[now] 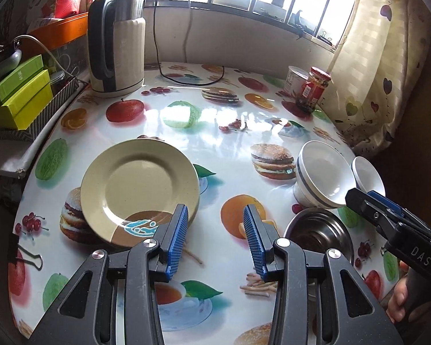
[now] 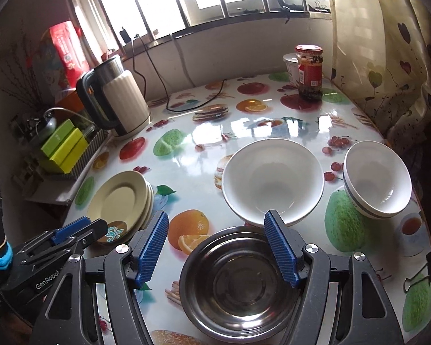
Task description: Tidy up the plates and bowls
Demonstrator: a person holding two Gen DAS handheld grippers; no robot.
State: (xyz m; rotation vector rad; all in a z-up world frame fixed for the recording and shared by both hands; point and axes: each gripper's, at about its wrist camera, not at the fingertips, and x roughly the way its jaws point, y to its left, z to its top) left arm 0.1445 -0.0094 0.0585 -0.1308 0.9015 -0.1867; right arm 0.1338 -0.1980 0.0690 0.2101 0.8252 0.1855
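Beneath right tongs [image 2: 217,248], steel bowl [image 2: 238,284]

The tablecloth [image 2: 204,155] is glossy, smooth plastic. On it, the steel bowl [image 2: 238,284] shines like metal. Beside that, the white bowls [image 2: 273,181] look like glazed ceramic.

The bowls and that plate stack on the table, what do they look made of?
The dark bowl looks like stainless steel: grey, mirror-like, with sharp highlights. The large white bowl and the small white bowl look like glazed ceramic, smooth and glossy, though melamine cannot be ruled out. The plate stack is cream, speckled and more matte: probably melamine or stoneware.
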